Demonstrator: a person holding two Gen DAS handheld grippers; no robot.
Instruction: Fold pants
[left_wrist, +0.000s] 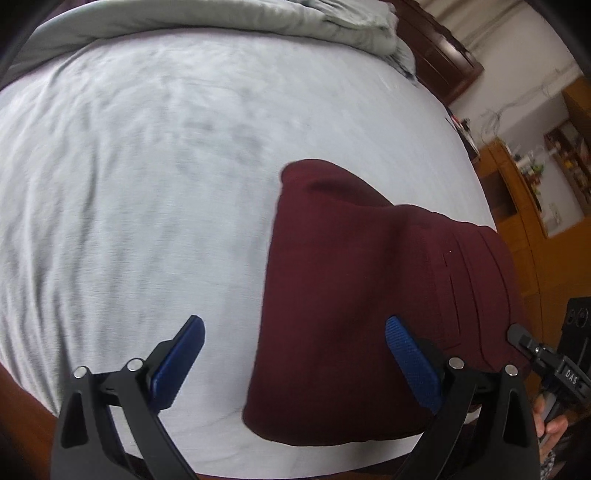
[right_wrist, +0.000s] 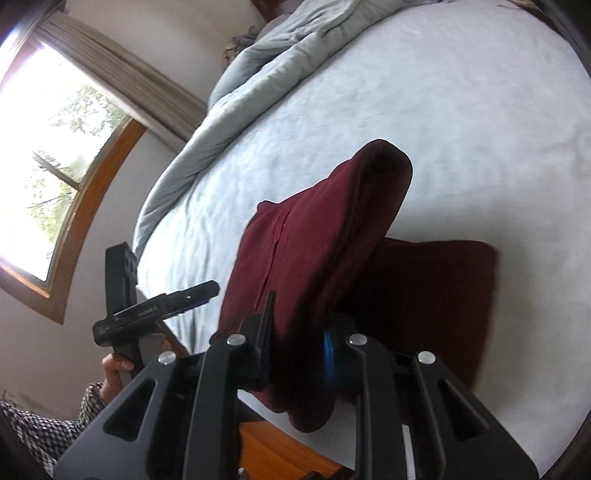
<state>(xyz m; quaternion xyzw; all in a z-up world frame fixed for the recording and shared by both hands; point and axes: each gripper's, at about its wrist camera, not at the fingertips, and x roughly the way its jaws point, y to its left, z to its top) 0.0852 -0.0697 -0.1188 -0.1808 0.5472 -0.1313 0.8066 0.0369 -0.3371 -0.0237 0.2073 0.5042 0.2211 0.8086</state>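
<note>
The dark maroon pants (left_wrist: 354, 302) lie folded on the white bed sheet (left_wrist: 147, 184) near the bed's front edge. My left gripper (left_wrist: 295, 354) is open and empty, hovering over the pants' left edge, one blue pad over the sheet and one over the cloth. My right gripper (right_wrist: 299, 354) is shut on a thick fold of the pants (right_wrist: 317, 236) and lifts that side off the bed, so the cloth arches up. A flat part of the pants (right_wrist: 436, 280) stays on the sheet (right_wrist: 443, 110). The left gripper also shows in the right wrist view (right_wrist: 199, 291).
A rumpled grey-blue comforter (left_wrist: 221, 18) lies along the far side of the bed and shows in the right view (right_wrist: 266, 66). A dark wooden headboard (left_wrist: 443, 59) and wooden shelves (left_wrist: 535, 192) stand to the right. A window (right_wrist: 55, 155) is on the left wall.
</note>
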